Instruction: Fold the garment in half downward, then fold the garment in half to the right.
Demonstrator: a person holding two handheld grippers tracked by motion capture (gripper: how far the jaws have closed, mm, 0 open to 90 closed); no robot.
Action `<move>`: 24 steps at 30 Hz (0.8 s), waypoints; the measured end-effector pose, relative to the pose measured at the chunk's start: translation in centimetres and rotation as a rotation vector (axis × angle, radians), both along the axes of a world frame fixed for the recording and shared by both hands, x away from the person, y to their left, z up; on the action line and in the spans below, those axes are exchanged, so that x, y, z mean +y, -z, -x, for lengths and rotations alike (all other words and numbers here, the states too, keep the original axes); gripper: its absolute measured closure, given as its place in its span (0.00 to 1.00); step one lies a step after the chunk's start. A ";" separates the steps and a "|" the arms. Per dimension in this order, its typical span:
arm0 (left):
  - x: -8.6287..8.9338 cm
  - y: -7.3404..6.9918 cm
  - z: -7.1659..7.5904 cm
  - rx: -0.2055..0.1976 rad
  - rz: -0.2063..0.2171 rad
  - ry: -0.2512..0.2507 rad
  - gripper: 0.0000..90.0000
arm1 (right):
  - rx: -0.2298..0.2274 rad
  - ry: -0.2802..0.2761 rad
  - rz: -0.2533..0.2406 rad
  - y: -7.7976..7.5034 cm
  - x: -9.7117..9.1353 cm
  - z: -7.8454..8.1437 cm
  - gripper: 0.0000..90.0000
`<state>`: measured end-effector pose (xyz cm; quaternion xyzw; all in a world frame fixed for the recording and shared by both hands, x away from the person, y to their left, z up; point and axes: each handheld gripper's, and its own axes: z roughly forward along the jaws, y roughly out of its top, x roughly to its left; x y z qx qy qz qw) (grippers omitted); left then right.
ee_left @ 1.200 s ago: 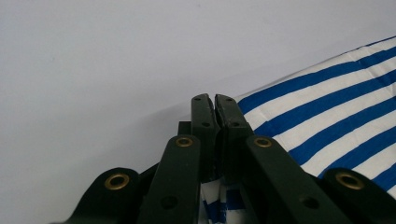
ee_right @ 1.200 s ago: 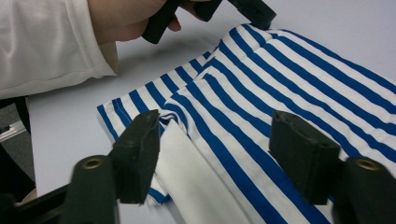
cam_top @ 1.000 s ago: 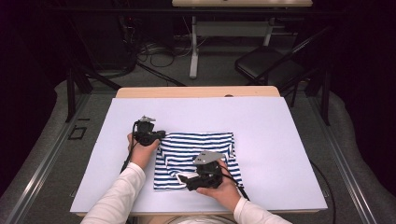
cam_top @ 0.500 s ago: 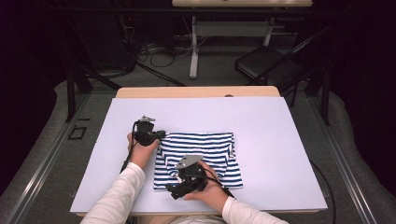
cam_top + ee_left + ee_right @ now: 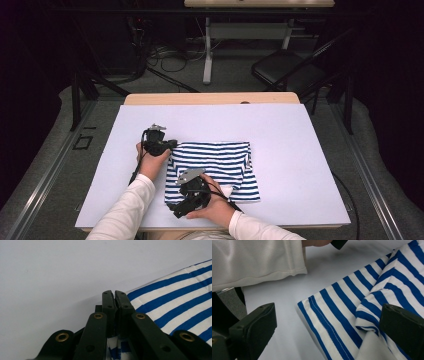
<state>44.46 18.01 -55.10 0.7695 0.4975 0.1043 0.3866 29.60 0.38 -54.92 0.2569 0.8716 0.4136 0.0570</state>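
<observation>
A blue-and-white striped shirt (image 5: 220, 160) lies folded on the white table (image 5: 300, 150). My left gripper (image 5: 169, 145) is at the shirt's far left corner. In the left gripper view its jaws (image 5: 115, 293) are shut, with a bit of the striped cloth (image 5: 175, 305) pinched low between them. My right gripper (image 5: 178, 209) hovers at the shirt's near left corner. Its jaws (image 5: 328, 320) have just been opening and stand wide apart. The hemmed corner of the shirt (image 5: 342, 297) lies on the table between them, untouched by the pads.
The white sleeve (image 5: 257, 260) of the left arm crosses the top of the right gripper view. The table's near edge is just below the right hand. Beyond the table stand a black chair (image 5: 285, 70), a desk leg (image 5: 207, 50) and floor cables.
My right gripper has slid left along the shirt's near side toward its near left corner. The left gripper has stayed where it was.
</observation>
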 end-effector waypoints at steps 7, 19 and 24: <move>0.0 0.0 0.0 0.001 0.001 0.000 0.97 | -0.019 -0.015 0.001 0.1 0.8 0.2 0.06; 0.0 0.0 0.0 -0.002 0.001 0.001 0.97 | -0.028 -0.042 -0.005 0.5 1.9 0.5 0.21; 0.0 0.0 0.0 -0.002 0.002 0.003 0.97 | -0.030 -0.065 -0.007 0.7 2.4 0.7 0.31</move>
